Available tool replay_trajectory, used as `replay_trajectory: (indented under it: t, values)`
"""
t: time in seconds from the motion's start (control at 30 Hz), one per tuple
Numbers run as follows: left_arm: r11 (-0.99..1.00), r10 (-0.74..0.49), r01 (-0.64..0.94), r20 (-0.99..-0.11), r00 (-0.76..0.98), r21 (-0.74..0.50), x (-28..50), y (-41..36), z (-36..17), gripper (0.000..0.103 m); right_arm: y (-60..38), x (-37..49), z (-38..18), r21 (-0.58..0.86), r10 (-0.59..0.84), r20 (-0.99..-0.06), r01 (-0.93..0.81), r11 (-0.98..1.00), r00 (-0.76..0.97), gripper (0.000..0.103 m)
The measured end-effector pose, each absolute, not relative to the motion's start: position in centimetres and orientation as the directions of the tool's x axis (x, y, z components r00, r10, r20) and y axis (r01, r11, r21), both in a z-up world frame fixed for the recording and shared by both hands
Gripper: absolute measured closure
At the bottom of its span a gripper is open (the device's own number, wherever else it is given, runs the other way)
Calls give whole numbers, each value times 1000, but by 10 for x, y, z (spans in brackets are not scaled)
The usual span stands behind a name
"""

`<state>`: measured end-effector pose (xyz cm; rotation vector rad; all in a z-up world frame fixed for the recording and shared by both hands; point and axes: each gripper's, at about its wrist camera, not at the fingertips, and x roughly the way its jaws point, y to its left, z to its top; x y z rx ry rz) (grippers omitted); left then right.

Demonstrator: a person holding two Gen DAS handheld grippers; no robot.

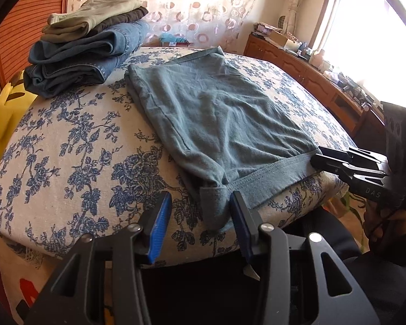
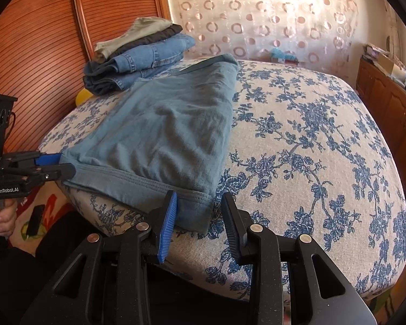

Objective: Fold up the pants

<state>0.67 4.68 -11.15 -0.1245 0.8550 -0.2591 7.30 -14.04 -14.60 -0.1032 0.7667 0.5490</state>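
Now: pants (image 1: 216,113) waistband corners between parted pads — left hand-held gripper (image 1: 200,211), right hand-held gripper (image 2: 200,211) unclenched.

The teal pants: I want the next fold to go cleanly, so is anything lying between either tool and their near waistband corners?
Nothing visible. The left tool straddles one corner of the teal pants, and the right tool straddles the other.

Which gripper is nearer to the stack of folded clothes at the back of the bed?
Left. The left gripper is at the pants' near corner on the side of the stack of folded clothes; the right gripper is at the opposite near corner, farther away.
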Motion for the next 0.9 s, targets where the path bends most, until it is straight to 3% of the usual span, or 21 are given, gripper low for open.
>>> replay_trajectory:
  t: [0.23, 0.5, 0.9]
  values:
    - [955, -296, 192, -726, 620, -226, 7, 41, -111, 63, -136, 70, -148, 98, 440, -683, -523, 847, 584, 61]
    - [957, -290, 189, -724, 625, -221, 6, 38, -111, 63, -128, 66, -151, 74, 445, -676, -546, 834, 587, 39]
    - [953, -303, 208, -722, 622, -220, 6, 36, -112, 64, -142, 68, -139, 122, 454, -633, -498, 859, 628, 37]
